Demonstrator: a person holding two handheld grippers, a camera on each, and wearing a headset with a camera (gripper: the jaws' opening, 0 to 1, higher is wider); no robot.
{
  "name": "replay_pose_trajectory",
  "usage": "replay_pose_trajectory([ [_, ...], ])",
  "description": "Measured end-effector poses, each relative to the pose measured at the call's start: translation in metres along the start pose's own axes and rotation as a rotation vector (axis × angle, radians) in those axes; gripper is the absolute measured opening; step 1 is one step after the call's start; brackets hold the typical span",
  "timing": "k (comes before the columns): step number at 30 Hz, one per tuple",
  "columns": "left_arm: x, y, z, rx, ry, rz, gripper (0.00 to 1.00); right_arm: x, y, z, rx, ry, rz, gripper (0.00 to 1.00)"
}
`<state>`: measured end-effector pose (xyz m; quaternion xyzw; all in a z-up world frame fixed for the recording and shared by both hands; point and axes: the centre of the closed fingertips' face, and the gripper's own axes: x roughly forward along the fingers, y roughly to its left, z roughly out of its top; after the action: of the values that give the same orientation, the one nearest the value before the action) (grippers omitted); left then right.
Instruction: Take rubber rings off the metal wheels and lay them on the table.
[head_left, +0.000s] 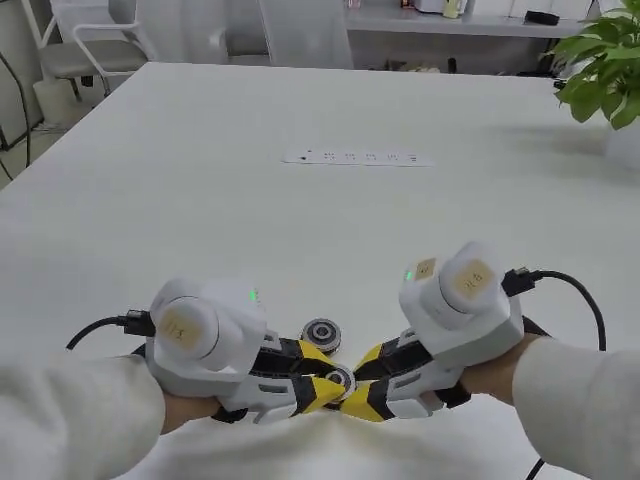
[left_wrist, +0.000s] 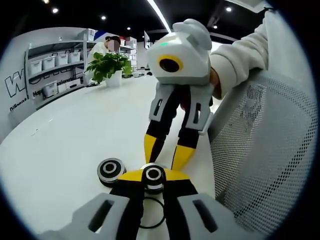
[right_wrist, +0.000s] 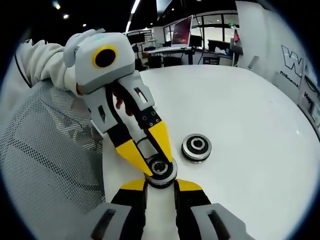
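Near the front edge of the broad white bench (head_left: 300, 220), the white-bodied left tool (head_left: 322, 392) with yellow-tipped black jaws is clenched on a small round metal wheel (head_left: 340, 379) with a dark rim. Facing it, the matching right tool (head_left: 360, 393) has its jaws parted astride the same wheel, tips at its rim; whether they press on it I cannot tell. A second metal wheel (head_left: 321, 334), black-rimmed, lies flat on the bench just beside the tools. Seen in the left gripper view, a thin loose black rubber ring (left_wrist: 149, 227) lies on the bench beneath the left tool's jaws.
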<state>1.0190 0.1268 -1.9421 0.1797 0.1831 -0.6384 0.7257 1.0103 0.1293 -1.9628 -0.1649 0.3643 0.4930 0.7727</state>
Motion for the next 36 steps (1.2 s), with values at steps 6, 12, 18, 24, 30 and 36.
replay_pose_trajectory([
  [6, 0.0, 0.001, 0.0, -0.006, -0.005, 0.003, 0.08, -0.005, -0.005, -0.005, -0.031, 0.023, -0.021, 0.01],
  [12, 0.0, 0.002, 0.0, -0.011, -0.005, 0.005, 0.08, -0.004, -0.004, -0.006, -0.027, 0.027, -0.017, 0.01],
  [18, 0.0, 0.002, -0.001, -0.014, -0.006, 0.006, 0.08, -0.004, -0.008, -0.007, 0.053, 0.032, -0.025, 0.0],
  [24, 0.0, 0.002, -0.001, -0.008, -0.004, 0.007, 0.08, -0.006, -0.01, -0.008, 0.254, 0.026, -0.018, 0.0],
  [30, -0.001, 0.003, -0.001, -0.004, -0.003, 0.008, 0.08, -0.013, -0.014, 0.0, 0.336, -0.024, -0.008, 0.0],
  [36, -0.001, 0.002, -0.001, -0.001, -0.003, 0.007, 0.08, -0.014, -0.013, 0.004, 0.371, -0.061, 0.008, 0.0],
])
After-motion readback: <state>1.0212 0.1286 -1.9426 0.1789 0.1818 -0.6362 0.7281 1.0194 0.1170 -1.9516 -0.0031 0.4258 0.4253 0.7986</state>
